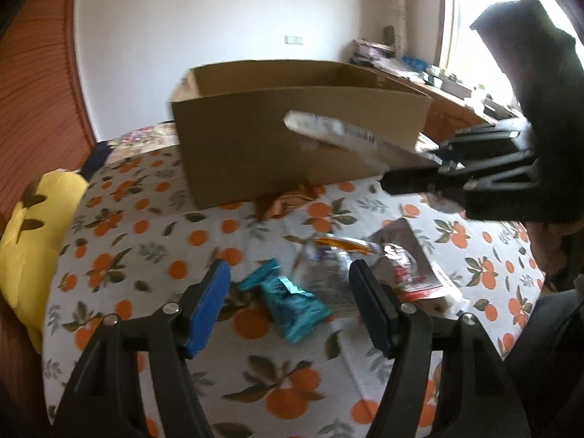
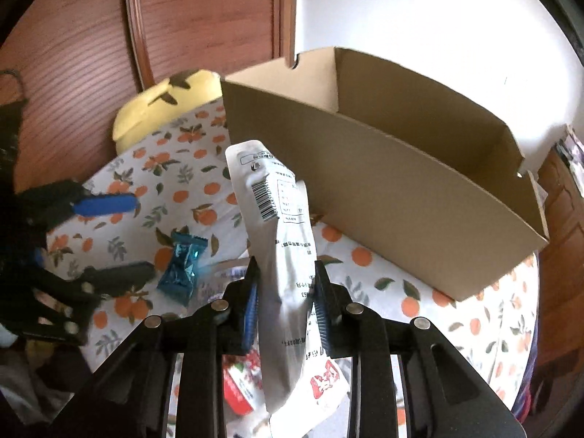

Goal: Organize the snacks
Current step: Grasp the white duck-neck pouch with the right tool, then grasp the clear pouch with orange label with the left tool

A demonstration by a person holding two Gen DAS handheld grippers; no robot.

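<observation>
An open cardboard box point(image 1: 255, 116) point(image 2: 419, 197) stands at the far side of the orange-print table. My right gripper point(image 2: 286, 284) point(image 1: 443, 162) is shut on a white snack packet point(image 2: 281, 233) point(image 1: 339, 133) and holds it in the air in front of the box's near wall. My left gripper point(image 1: 288, 295) point(image 2: 109, 237) is open and empty, low over a teal snack packet point(image 1: 292, 299) point(image 2: 182, 268). A clear-and-orange packet point(image 1: 328, 255) and a red-and-white packet point(image 1: 412, 277) point(image 2: 241, 383) lie on the cloth beside it.
A brown wrapper point(image 1: 288, 197) lies against the box's near wall. A yellow cushion point(image 1: 33, 241) point(image 2: 160, 106) sits at the table's left edge. A wooden wall point(image 2: 91, 36) is behind it. A cluttered wooden desk point(image 1: 438, 84) stands under the window at the right.
</observation>
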